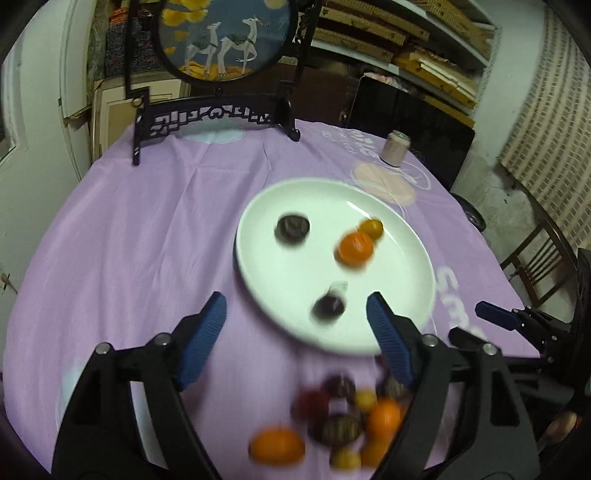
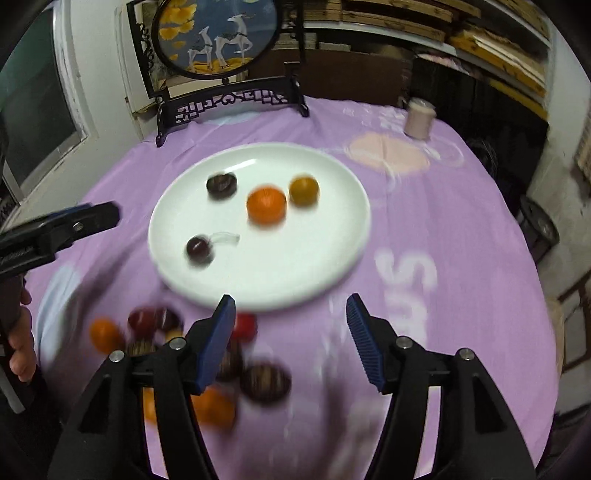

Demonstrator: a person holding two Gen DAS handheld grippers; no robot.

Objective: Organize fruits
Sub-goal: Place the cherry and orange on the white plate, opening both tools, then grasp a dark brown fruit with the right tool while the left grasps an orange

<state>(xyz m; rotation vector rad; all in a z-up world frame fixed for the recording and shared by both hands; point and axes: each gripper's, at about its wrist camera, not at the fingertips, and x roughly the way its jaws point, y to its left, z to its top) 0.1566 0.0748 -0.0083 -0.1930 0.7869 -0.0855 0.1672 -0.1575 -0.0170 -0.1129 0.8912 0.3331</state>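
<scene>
4 fruits lie on the white plate (image 2: 332, 177): an orange mandarin (image 2: 266, 205) touching a smaller yellow-orange fruit (image 2: 303, 189), a dark round fruit (image 2: 221, 184) apart toward the far side, and a dark cherry-like fruit (image 2: 199, 250) near the front rim. A blurred heap of loose fruit (image 1: 343, 417) sits on the purple-clothed surface (image 1: 147, 229) just in front of the plate. The left gripper (image 1: 295, 314) hangs over the plate's near edge, fingers spread apart and gripping nothing. The right gripper (image 2: 291, 306) hovers beside the heap, fingers also apart and empty. Behind stand a pink can (image 2: 419, 119) and a round deer screen (image 2: 216, 35).
</scene>
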